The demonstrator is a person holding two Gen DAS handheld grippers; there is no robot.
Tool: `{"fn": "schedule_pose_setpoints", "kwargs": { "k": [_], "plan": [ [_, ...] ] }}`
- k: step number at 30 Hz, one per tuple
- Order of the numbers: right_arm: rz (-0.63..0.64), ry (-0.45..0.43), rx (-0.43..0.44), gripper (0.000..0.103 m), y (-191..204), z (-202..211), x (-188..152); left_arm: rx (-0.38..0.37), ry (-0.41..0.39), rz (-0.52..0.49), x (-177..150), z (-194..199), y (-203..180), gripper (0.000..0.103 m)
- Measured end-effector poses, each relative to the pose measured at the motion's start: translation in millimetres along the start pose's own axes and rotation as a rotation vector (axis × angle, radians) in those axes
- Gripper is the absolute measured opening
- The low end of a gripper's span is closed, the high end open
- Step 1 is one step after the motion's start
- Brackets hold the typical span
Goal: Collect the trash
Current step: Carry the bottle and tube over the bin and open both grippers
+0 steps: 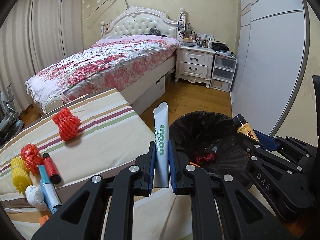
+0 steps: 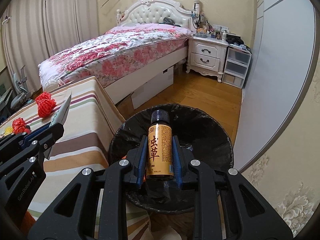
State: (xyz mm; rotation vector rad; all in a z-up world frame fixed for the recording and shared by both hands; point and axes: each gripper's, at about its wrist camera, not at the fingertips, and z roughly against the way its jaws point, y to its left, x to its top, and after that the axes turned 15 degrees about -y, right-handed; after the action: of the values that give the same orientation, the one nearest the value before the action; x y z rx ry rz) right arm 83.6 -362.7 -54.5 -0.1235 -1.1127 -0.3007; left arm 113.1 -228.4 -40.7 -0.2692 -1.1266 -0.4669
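Note:
My left gripper [image 1: 162, 156] is shut on a white tube with green print [image 1: 161, 140], held upright just left of the black-lined trash bin [image 1: 220, 120]. My right gripper [image 2: 159, 156] is shut on a small amber bottle with a black cap [image 2: 159, 150], held over the bin [image 2: 210, 132]. The bottle also shows in the left wrist view [image 1: 245, 129], and the tube shows in the right wrist view [image 2: 64, 108]. On the striped cushion [image 1: 104, 140] lie a red foam net [image 1: 67, 125], red wrappers [image 1: 31, 157], a red bottle [image 1: 51, 168], yellow nets [image 1: 19, 175], a white wad [image 1: 35, 197] and a blue-white tube [image 1: 49, 192].
Red scraps [image 1: 206, 157] lie inside the bin. A bed with a floral cover [image 1: 112, 64] stands behind the cushion. A white nightstand [image 1: 195, 64] and plastic drawers [image 1: 223, 72] stand at the far wall. A grey wardrobe door [image 1: 270, 60] is on the right. The floor is wood [image 1: 190, 96].

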Motion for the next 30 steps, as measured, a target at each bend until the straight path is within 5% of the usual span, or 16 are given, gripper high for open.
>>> {"fn": "schedule_pose_setpoints", "kwargs": {
  "k": [18, 22, 30],
  "plan": [
    [-0.039, 0.036, -0.039, 0.026, -30.3, -36.9, -2.8, -0.022, 0.086, -0.098, -2.8, -66.6, -32.7, 0.018],
    [-0.052, 0.028, -0.059, 0.041, -36.1, -38.8, -4.4, -0.012, 0.092, -0.093, -5.0, -69.0, -31.1, 0.043],
    [-0.064, 0.037, -0.085, 0.043, -44.2, -37.9, -8.8, 0.006, 0.076, -0.073, -2.3, -65.8, -26.5, 0.063]
  ]
}}
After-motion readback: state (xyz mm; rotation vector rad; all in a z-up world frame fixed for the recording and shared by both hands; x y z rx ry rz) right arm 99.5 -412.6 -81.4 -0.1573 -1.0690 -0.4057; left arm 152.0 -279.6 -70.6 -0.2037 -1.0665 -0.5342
